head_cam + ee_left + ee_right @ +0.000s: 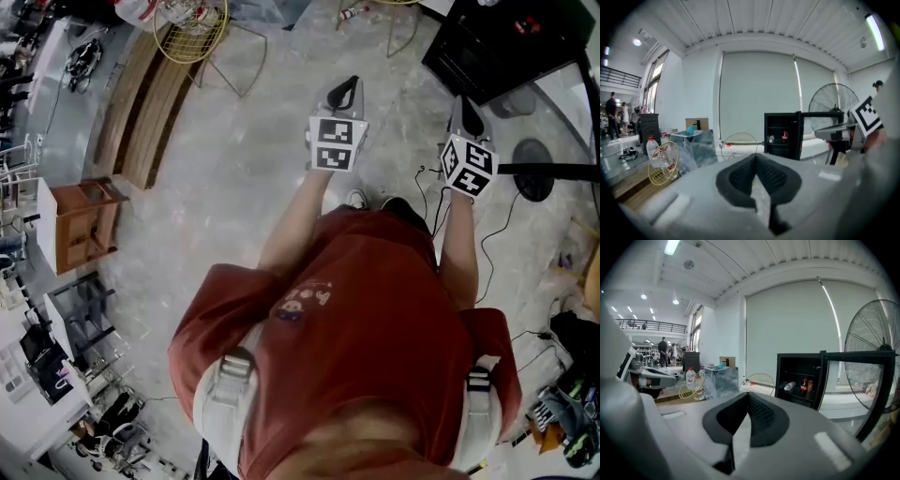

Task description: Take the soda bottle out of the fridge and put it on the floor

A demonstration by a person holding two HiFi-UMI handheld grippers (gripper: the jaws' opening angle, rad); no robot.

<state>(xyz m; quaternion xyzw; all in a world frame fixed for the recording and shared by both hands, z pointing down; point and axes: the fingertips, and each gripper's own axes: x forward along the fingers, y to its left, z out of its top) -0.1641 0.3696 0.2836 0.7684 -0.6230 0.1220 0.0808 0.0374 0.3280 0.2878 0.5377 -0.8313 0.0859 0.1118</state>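
Observation:
A small black fridge (799, 380) stands a few steps ahead with its glass door (855, 390) swung open to the right. On its shelf a dark soda bottle (804, 386) with a red label stands upright, between a clear bottle (790, 386) lying on its side and an orange can (810, 388). The fridge (780, 136) shows smaller in the left gripper view and sits at the top right (506, 42) of the head view. My left gripper (757, 158) (349, 92) and right gripper (747, 395) (467, 114) are held side by side at chest height, both shut and empty, well short of the fridge.
A large standing fan (876, 333) is right of the fridge, its round base (532, 171) and cables on the floor. Yellow wire chairs (192, 33) and a wooden bench (141, 103) lie to the left. A water jug (652, 152) and a plastic-wrapped crate (696, 145) stand further left.

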